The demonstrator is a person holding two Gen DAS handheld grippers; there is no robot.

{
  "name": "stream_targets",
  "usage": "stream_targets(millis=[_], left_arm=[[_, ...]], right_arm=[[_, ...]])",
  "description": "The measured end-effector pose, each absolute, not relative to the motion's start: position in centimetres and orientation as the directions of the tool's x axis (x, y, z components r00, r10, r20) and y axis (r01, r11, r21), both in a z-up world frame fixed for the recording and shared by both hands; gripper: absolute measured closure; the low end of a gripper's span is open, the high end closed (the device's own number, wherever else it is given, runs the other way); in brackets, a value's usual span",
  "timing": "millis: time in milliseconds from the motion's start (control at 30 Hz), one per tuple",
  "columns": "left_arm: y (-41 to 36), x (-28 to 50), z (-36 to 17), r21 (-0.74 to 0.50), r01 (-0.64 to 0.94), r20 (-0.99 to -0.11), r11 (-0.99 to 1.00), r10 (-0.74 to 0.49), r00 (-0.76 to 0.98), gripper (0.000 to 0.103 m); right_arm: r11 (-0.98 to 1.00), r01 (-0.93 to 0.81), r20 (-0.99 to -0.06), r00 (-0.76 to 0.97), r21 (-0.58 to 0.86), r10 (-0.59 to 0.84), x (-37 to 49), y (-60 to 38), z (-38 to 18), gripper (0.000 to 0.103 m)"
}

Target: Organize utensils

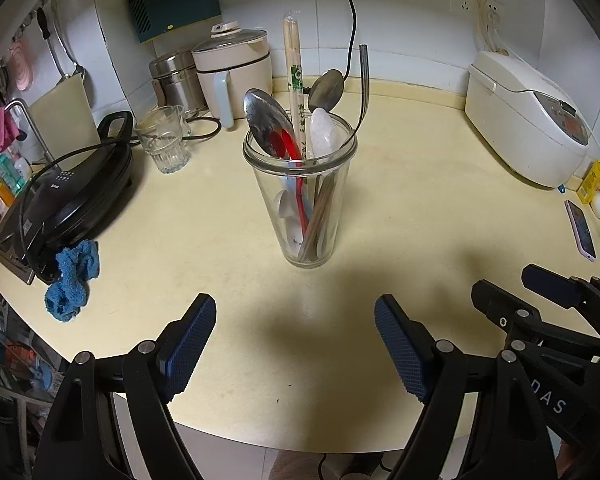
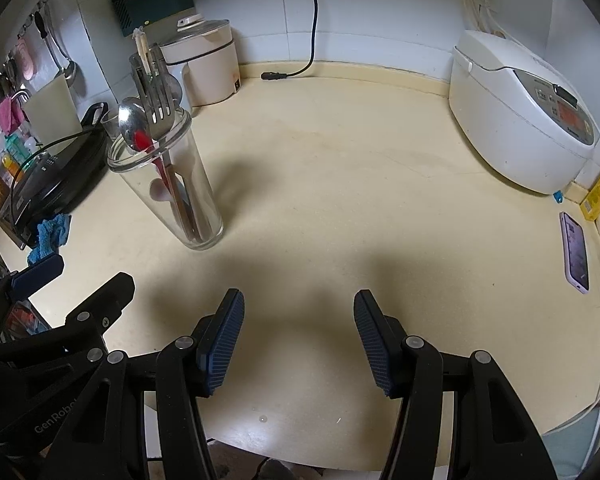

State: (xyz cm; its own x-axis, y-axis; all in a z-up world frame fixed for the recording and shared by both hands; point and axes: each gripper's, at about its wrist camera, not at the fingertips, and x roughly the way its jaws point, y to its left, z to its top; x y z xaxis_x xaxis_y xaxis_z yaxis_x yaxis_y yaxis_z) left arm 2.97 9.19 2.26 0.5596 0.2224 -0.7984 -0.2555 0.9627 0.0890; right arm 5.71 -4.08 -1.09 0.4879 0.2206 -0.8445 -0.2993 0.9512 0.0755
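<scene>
In the left wrist view, a tall clear glass (image 1: 300, 196) is seen standing upright near the middle of the cream counter (image 1: 420, 208), straight ahead of the left gripper (image 1: 295, 344). The left gripper is held wide open and nothing is held in it; it is well apart from the glass. Many utensils are packed in the glass: a metal spoon (image 1: 266, 120), a red spoon (image 1: 294, 152), a white plastic spoon (image 1: 324, 132), a second metal spoon (image 1: 327, 88) behind them, a fork (image 1: 363, 84) seen from its thin side, and wrapped chopsticks (image 1: 293, 72). The metal pieces are judged to be stiff, smooth and a bit slippery. The glass is judged to be heavy at the top and easy to tip or break, so it should not be knocked. Each piece would best be taken by the part that sticks up over the rim. The wrapped chopsticks are judged to be light, and their wrapper may slide. In the right wrist view, the glass (image 2: 168, 184) is seen off to the left, and the fork (image 2: 160, 100) is shown with its prongs up. The right gripper (image 2: 299, 332) is held wide open too, with nothing in it, over bare counter. No loose utensil can be seen lying on the counter in either view, so the task is judged to be nearly done or only starting; which one cannot be told.
</scene>
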Motion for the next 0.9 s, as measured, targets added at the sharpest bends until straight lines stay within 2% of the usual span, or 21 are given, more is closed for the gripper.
stream_targets(millis=[900], left_arm=[[9.22, 2.60, 1.94, 0.086, -0.254, -0.801, 0.963, 0.219, 0.557, 0.018]], right_arm=[[0.951, -0.299, -0.850, 0.478, 0.079, 0.221, 5.47, -4.02, -1.32, 0.045]])
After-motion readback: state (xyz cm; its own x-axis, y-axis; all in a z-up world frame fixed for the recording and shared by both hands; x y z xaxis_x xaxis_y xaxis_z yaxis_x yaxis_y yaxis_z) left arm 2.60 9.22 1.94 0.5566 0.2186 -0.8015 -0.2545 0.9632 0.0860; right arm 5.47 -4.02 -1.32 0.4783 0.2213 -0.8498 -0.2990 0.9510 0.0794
